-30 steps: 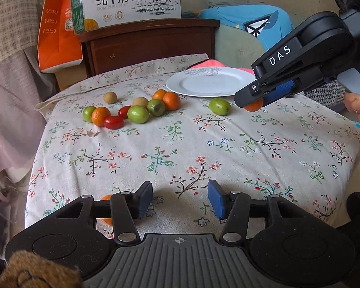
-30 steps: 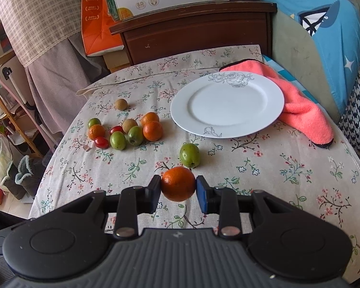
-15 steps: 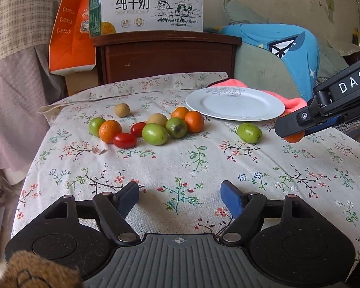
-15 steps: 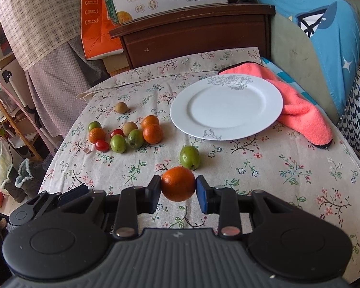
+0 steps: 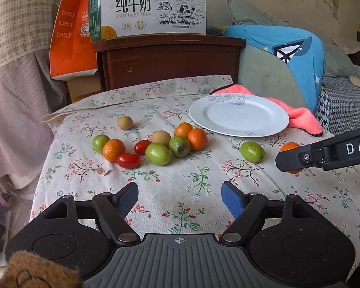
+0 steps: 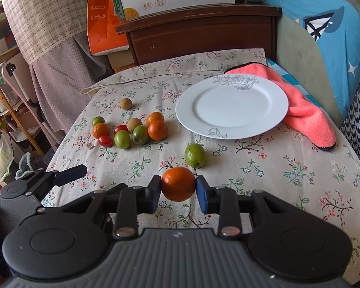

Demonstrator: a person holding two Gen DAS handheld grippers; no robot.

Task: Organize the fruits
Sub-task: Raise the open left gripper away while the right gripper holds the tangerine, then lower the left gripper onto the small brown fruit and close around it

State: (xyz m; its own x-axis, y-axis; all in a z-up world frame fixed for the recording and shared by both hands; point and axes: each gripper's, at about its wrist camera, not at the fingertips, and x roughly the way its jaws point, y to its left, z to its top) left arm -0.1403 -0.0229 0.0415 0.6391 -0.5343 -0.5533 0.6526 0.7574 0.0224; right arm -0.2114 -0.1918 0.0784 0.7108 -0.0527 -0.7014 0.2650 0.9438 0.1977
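Orange mandarin [image 6: 178, 183] pinched in right gripper [image 6: 178, 187], short of white plate [image 6: 231, 106]; carry level, release low. Left gripper [image 5: 179, 198] spread, empty.

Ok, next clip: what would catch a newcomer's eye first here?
Probably the orange pinched in the right gripper, held above the floral tablecloth. Beyond it sits an empty white plate, with a cluster of loose fruit to its left. The left gripper hangs open, holding nothing.
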